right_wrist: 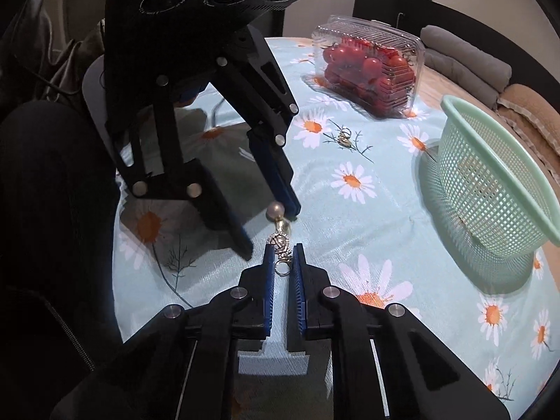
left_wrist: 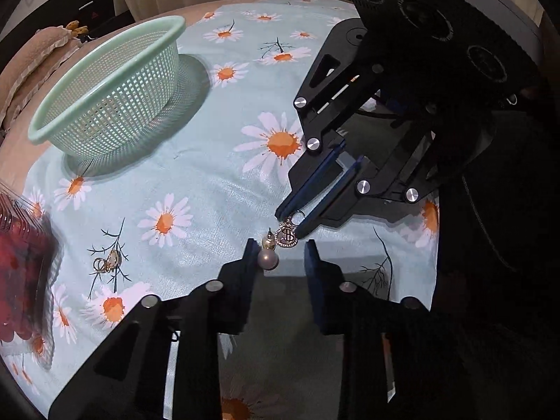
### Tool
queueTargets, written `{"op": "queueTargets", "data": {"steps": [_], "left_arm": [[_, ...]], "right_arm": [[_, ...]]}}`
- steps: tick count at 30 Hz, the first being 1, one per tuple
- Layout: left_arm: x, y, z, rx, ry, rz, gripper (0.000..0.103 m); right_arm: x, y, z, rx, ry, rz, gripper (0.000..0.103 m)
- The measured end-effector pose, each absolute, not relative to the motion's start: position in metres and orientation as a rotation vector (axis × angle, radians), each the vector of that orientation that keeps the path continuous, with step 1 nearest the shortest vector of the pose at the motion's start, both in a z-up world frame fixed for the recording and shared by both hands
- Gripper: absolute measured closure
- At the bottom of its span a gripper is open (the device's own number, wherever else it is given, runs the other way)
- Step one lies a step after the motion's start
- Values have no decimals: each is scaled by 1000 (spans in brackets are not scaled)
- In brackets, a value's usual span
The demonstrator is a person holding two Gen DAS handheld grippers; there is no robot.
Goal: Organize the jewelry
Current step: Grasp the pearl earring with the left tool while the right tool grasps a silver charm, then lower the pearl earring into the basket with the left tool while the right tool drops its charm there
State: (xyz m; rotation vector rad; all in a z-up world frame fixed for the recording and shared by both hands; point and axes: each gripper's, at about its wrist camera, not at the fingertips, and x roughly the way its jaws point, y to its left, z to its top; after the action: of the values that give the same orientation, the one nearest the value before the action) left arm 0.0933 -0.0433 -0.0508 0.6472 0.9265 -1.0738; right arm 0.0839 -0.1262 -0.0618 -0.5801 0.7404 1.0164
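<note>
We see the right gripper (right_wrist: 283,257) clamped on the ring end of a gold charm (right_wrist: 281,245), low over the daisy cloth (right_wrist: 367,217) on the desk. Left gripper (left_wrist: 280,250) has its jaws apart around the pearl (left_wrist: 267,259) at the charm's other end; left pad touches it, right pad clear. Second jewelry bit, gold rings (left_wrist: 106,263), lies on the cloth well apart. Green basket (left_wrist: 105,98) stands beyond, tomato box (right_wrist: 371,70) near the rings
</note>
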Motion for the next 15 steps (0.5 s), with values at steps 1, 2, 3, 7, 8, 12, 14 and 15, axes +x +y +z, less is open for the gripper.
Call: {"op": "queueTargets", "data": {"steps": [1,2,3,7,8,12,14,15], "left_arm": [[93,-43,-51,645,926,-1076,82],[93,-43,-51,641,929,-1070,84],[95,-43,-51,638,930,-1060,86],[102,-40,-50,627,940,-1023,91],[103,-39,-49,626,939,-1015,91],[106,-36,-46,613,940,-987,91],[108,-34,-44,605,942,-972,91],[108,-34,-42,599,941,-968,91]], "right_arm": [[84,-127,-61,-577,743,1017,94],[84,-128,-61,-580,746,1013,94],[84,-128,-60,-585,746,1005,94],[81,-129,-55,-616,742,970,94],[81,-130,-54,-616,740,960,94],[82,-138,-46,-590,740,923,94],[82,-141,-42,-586,736,909,94],[82,-142,-40,-580,738,908,94]]}}
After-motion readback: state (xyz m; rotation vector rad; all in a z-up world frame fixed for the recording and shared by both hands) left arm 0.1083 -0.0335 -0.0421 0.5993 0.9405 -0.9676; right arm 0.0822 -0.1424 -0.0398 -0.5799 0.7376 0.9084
